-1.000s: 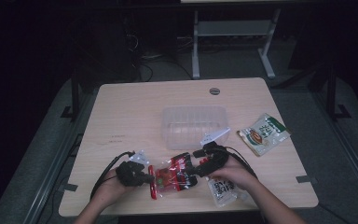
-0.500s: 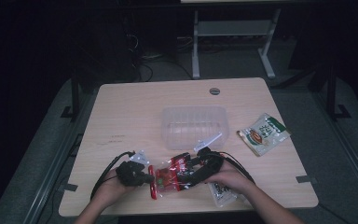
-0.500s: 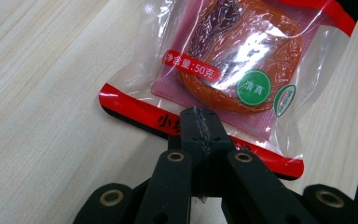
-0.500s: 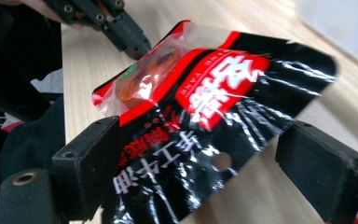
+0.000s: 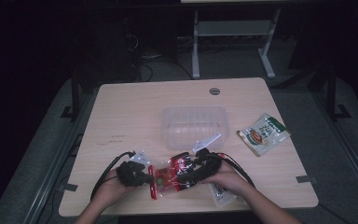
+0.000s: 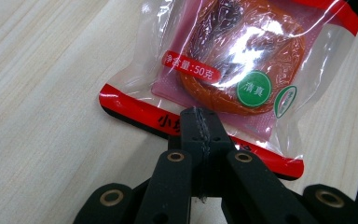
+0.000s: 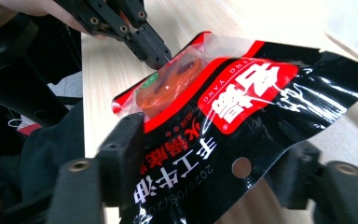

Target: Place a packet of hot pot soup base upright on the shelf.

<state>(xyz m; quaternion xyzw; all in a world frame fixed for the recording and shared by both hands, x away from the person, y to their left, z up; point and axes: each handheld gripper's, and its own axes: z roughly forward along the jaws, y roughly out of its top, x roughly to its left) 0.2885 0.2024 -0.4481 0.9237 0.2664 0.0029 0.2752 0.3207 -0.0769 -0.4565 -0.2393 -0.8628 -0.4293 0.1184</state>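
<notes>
The red packet (image 5: 170,176) lies at the table's (image 5: 121,112) near edge. The left gripper (image 6: 200,122) is clamped on its sealed edge. The right gripper (image 7: 214,163) jaws have just been closing around the other end, not yet pressing. It looks light, soft, slippery; the flat seams give the best hold.

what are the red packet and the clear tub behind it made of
Red packet: seemingly thin glossy plastic film; it crinkles, glares, and its clear window shows an orange block inside. Clear tub: probably rigid translucent plastic, judging by its ribbed walls and the wood-look table showing faintly through.
</notes>
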